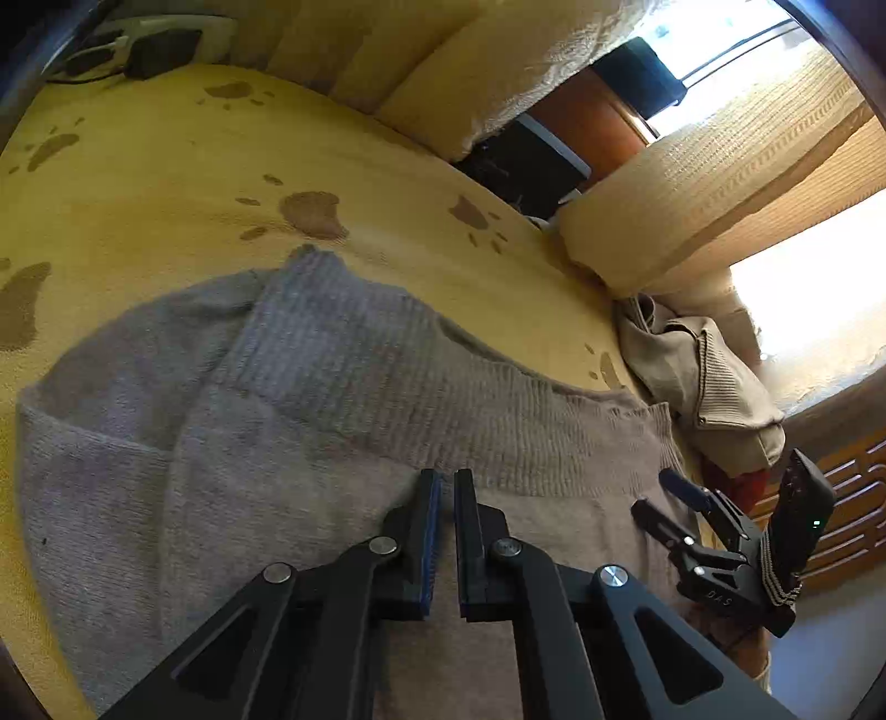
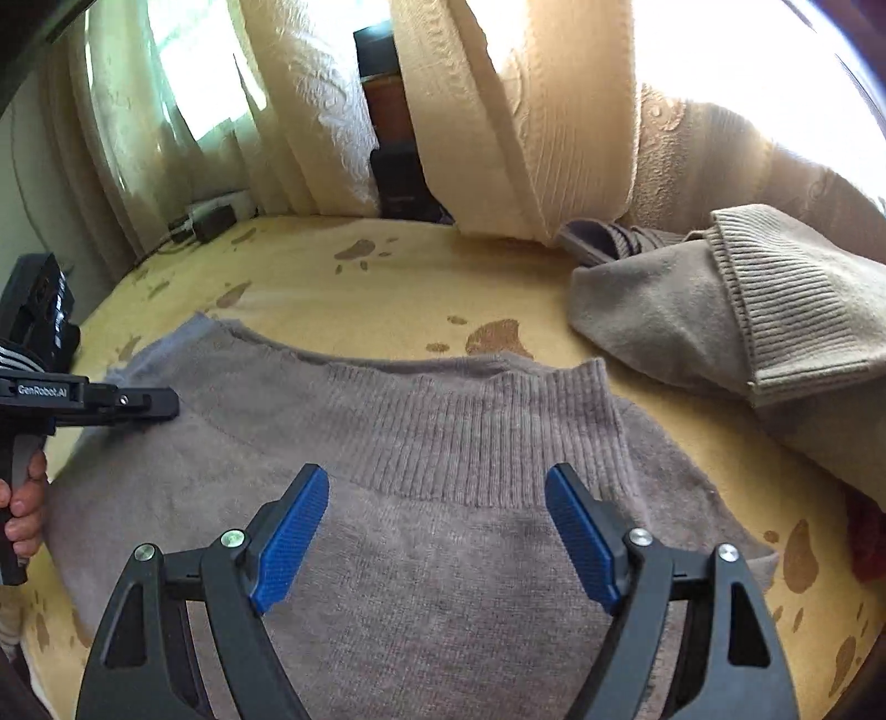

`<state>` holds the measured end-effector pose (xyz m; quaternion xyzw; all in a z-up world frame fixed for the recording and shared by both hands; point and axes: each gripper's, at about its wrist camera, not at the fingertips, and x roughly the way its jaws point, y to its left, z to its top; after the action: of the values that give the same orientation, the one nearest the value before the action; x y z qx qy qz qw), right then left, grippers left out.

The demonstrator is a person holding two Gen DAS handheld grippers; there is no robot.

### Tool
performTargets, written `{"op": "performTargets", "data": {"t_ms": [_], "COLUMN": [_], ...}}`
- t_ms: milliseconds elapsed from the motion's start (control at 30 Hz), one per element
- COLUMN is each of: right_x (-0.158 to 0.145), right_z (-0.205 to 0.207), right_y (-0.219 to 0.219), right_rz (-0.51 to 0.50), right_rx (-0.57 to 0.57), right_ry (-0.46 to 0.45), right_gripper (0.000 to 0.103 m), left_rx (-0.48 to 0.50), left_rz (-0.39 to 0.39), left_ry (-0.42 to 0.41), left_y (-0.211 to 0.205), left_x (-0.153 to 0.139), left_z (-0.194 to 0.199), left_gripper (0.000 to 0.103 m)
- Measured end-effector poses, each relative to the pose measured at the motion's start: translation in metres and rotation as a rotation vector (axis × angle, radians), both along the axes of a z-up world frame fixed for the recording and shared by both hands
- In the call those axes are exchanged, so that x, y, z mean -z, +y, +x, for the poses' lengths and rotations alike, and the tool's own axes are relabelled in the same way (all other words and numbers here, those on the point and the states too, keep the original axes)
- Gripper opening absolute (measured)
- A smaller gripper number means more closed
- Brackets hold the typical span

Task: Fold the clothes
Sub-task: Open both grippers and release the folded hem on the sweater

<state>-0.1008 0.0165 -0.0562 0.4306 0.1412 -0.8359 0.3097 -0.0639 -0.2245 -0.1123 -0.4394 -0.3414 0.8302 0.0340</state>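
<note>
Grey-brown knitted sweater (image 2: 443, 498) with a ribbed band lay spread flat on the yellow blanket printed with brown paw marks (image 1: 166, 166), its ribbed edge running across the middle of both views. The left gripper (image 1: 447, 482) hung just above the plain knit below that band, its two black fingers brought together with only a thin slit between them and no cloth visibly caught there. The right gripper (image 2: 437, 487) pointed down at the same garment with its blue-padded fingers (image 2: 288, 543) standing wide apart, nothing between them but the sweater's surface underneath. In the right wrist view the left gripper's black body showed at the left edge, with a person's hand (image 2: 25, 507) wrapped round its handle. A second, beige ribbed garment (image 2: 720, 321) lay bunched on the blanket near the cream curtains (image 2: 310, 111), well apart from the sweater. A dark power adapter and cable (image 1: 160, 52) sat at the blanket's far corner.
</note>
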Motion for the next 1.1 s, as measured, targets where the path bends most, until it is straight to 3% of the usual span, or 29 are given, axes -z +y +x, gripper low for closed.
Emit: {"op": "performTargets", "data": {"t_ms": [67, 267, 400, 500, 533, 567, 600, 733, 867, 1000, 1100], "right_x": [0.007, 0.009, 0.008, 0.008, 0.007, 0.006, 0.004, -0.02, -0.032, -0.013, 0.011], "right_z": [-0.001, 0.0, 0.001, 0.0, -0.001, 0.0, 0.002, 0.034, 0.08, 0.103, 0.106], "right_y": [0.003, 0.006, 0.006, 0.006, 0.006, 0.007, 0.008, 0.022, 0.025, 0.02, 0.02], "right_rz": [-0.007, -0.005, -0.001, -0.017, -0.028, -0.039, -0.027, -0.091, -0.023, 0.078, 0.122], "right_rx": [-0.017, -0.011, -0.008, -0.019, -0.03, -0.044, -0.029, 0.015, -0.006, -0.045, -0.06], "right_ry": [0.021, 0.026, 0.033, 0.02, 0.009, -0.003, -0.005, 0.008, 0.093, 0.076, -0.012], "right_gripper": [0.09, 0.092, 0.093, 0.096, 0.102, 0.102, 0.102, 0.103, 0.103, 0.103, 0.103], "left_rx": [-0.001, 0.034, 0.04, 0.027, 0.032, 0.042, 0.059, 0.09, 0.137, 0.175, 0.172], "left_rz": [0.008, -0.016, 0.006, -0.068, -0.101, -0.133, -0.162, -0.291, -0.354, -0.372, -0.426], "left_ry": [0.027, 0.105, 0.07, 0.024, 0.045, 0.068, 0.092, 0.139, 0.119, 0.061, 0.067], "left_y": [-0.004, -0.008, -0.007, 0.002, 0.006, 0.011, 0.017, 0.036, 0.053, 0.067, 0.074], "left_x": [0.004, 0.008, 0.003, -0.016, -0.025, -0.034, -0.042, -0.058, -0.048, -0.025, -0.019], "left_z": [0.003, 0.008, 0.004, 0.012, 0.019, 0.026, 0.035, 0.072, 0.089, 0.088, 0.091], "left_gripper": [0.006, 0.005, 0.005, 0.013, 0.037, 0.085, 0.103, 0.103, 0.103, 0.103, 0.103]}}
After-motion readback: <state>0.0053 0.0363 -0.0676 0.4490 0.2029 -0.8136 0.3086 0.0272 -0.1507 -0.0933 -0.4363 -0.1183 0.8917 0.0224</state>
